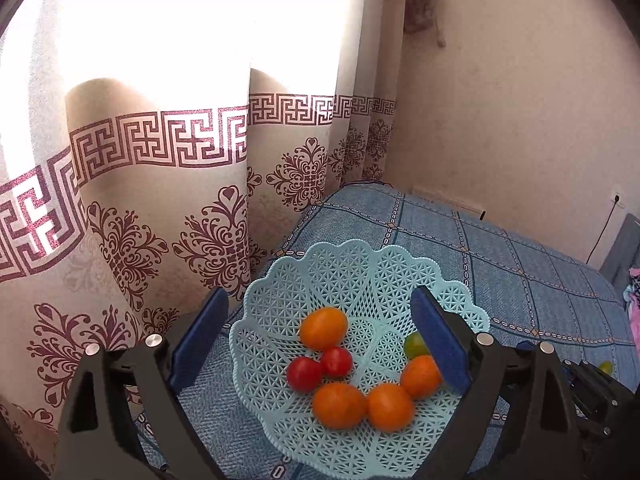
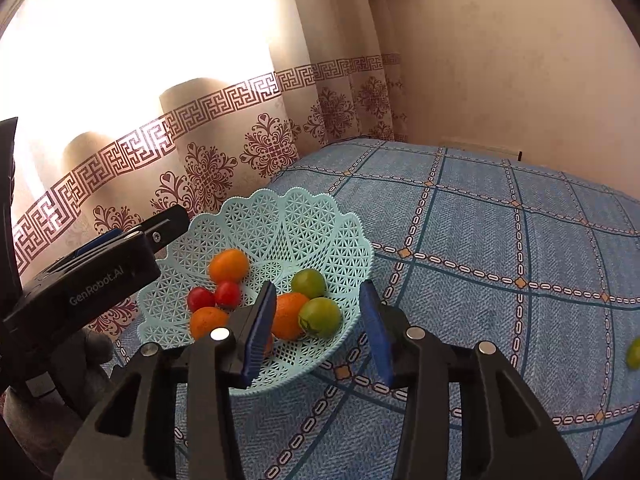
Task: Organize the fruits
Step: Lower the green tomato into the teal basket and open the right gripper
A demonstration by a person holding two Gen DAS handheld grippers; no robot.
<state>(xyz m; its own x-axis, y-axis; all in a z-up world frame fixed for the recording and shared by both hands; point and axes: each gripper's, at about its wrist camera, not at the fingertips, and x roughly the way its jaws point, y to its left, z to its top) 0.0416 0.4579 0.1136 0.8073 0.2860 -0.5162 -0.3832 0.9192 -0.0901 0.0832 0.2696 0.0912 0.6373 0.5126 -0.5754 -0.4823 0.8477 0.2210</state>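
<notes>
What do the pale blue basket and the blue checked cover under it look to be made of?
The basket looks like moulded plastic with a matte sheen: a stiff openwork lattice with a scalloped rim that holds its shape. The cover looks like woven cloth, matte, with a visible ribbed weave and printed or stitched grid lines; which of the two cannot be told. It curves softly over what lies beneath.

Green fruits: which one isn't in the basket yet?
The green fruit lying alone on the blue bedspread, far right. The other two greens sit inside the basket.
</notes>
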